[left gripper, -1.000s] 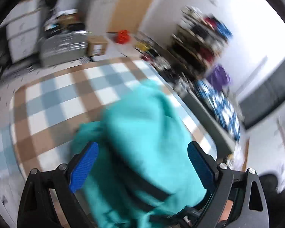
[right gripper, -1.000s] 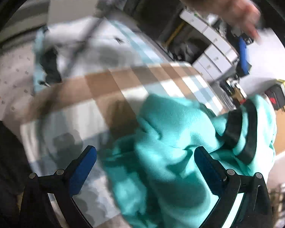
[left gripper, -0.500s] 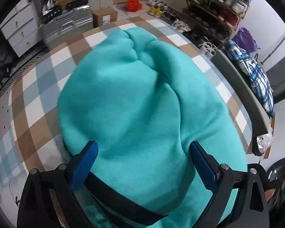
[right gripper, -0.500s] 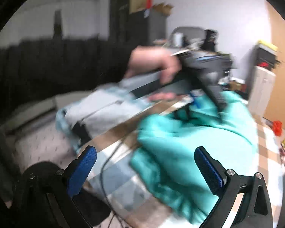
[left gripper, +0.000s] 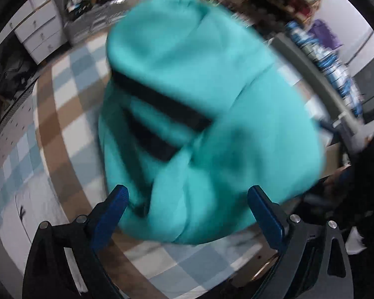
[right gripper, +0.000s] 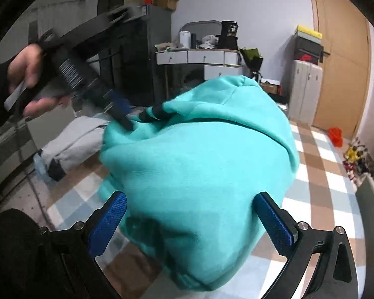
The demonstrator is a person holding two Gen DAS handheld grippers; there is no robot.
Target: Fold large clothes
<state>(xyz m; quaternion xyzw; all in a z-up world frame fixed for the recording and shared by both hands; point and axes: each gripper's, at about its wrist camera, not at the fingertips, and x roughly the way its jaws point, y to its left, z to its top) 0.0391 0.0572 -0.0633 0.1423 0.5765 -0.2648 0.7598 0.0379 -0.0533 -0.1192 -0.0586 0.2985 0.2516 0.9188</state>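
Where the top is: The big teal sweatshirt [right gripper: 199,154] is bunched in a puffy heap above the checked blanket [left gripper: 62,114]. It fills the space right in front of both claws.
Left claw: The left gripper [left gripper: 187,214] has its blue fingers wide apart. The cloth bulges between them, but nothing looks pinched.
Right claw: The right gripper [right gripper: 189,221] is spread wide too, with the heap sitting in the gap.
How far along: Barely begun, I think. The top is not flat, and no neat fold shows. It needs spreading out first, then folding.
Only in the right view: A hand [right gripper: 27,74] holding the other tool at the heap's far edge, and a grey garment [right gripper: 72,142] lying behind.
Only in the left view: Two black stripes [left gripper: 159,117] on the top, but this view is blurry.
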